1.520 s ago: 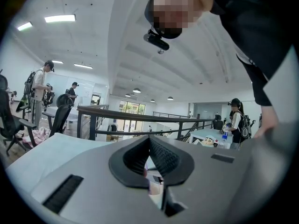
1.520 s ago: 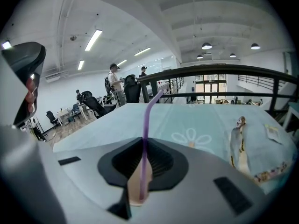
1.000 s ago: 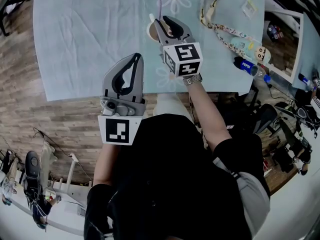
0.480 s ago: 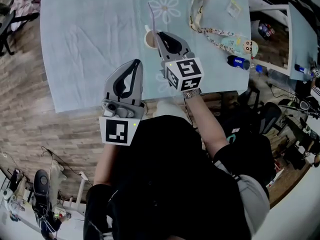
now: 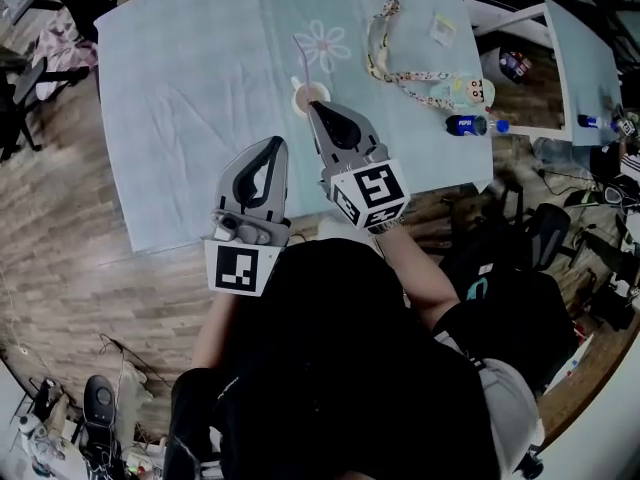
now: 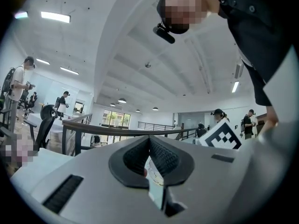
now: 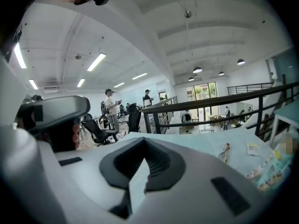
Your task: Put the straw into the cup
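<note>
At the left of the head view we see the left hand-held gripper raised over the near edge of the counter, which is covered by a pale blue cloth. In its own view the jaws meet at the tips and we find nothing held between them, so it is closed narrow and empty. Just right of it and farther up the counter stands the cup, upright on the cloth. The thin purple straw is already in it, rising out of its mouth and leaning a little to the left. The right hand-held gripper comes next, its tip lying at the cup's near side in the head view; we cannot tell whether it touches the cup. In its own view its jaws have just been closing and now stand together with nothing between them, only the cloth beyond. Farther right we see a patterned lanyard strewn across the cloth, and near the counter's right edge a blue bottle lying on its side.
</note>
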`<state>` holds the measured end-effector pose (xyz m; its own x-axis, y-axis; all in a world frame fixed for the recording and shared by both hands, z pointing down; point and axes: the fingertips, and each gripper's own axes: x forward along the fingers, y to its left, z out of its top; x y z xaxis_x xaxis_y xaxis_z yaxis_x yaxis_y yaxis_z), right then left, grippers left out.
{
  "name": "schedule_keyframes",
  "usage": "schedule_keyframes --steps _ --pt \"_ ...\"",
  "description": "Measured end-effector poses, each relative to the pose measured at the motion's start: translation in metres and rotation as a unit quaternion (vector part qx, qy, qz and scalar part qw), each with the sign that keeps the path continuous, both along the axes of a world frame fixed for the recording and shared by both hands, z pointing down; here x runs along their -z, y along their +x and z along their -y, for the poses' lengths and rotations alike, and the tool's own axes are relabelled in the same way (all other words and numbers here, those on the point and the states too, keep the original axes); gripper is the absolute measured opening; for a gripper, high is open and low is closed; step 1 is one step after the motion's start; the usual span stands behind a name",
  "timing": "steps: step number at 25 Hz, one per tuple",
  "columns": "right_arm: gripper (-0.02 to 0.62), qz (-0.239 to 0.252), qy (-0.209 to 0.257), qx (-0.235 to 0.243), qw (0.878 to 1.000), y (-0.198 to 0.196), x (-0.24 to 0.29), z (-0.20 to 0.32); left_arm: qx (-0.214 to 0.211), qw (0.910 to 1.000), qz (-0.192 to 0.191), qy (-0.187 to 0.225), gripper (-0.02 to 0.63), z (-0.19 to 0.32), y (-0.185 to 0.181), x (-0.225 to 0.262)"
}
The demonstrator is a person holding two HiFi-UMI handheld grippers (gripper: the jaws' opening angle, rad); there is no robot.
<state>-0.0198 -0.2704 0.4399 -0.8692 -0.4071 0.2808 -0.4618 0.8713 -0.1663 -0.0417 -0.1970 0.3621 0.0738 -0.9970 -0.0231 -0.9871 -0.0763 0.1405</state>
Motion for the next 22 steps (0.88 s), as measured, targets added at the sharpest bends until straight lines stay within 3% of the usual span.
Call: schedule_keyframes --steps 6,16,22 --pt "0.009 0.055 0.032 -0.015 0.998 0.001 0.054 -0.034 -0.012 0.9998 0.013 0.011 0.012 -0.02 -0.01 0.006" --pt "0.008 0.076 0.085 -0.042 0.993 0.005 0.097 -0.076 -0.03 0.9983 0.011 0.05 0.012 -0.048 -0.025 0.02" --pt "0.008 0.095 0.106 -0.052 0.988 0.003 0.12 -0.097 -0.032 0.9939 0.025 0.103 0.012 -0.062 -0.039 0.046"
